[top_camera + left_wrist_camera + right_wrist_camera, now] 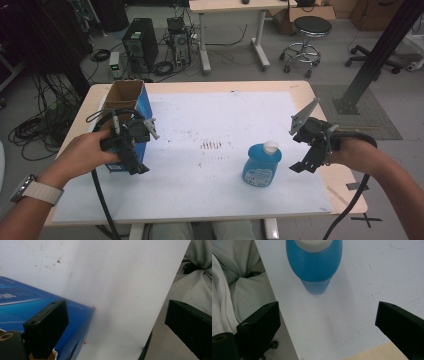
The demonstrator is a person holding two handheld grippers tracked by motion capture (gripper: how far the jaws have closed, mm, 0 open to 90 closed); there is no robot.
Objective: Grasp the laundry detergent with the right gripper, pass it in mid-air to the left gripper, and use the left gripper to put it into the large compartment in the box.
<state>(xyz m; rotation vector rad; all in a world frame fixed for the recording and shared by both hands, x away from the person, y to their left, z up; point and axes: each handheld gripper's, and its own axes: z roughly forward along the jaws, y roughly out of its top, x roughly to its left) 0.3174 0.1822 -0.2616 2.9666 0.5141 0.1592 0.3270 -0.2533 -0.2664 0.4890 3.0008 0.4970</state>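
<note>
A blue bottle (262, 165) with a white cap stands on the white sheet (210, 120), right of centre; the right gripper view shows the same bottle (314, 262) from above. An open blue cardboard box (125, 112) stands at the sheet's left edge. My left gripper (138, 167) hovers by the box's near corner, jaws wide apart, with the blue box (22, 305) beside its left jaw and nothing between them. My right gripper (302, 166) hangs just right of the bottle, open and empty, a little short of it.
The wooden table (345, 185) extends beyond the sheet on the right. A person's lap in light clothing (197, 277) lies below the near edge. Behind the table are a computer tower (140, 42), a stool (310, 30), a black post (380, 50) and floor cables.
</note>
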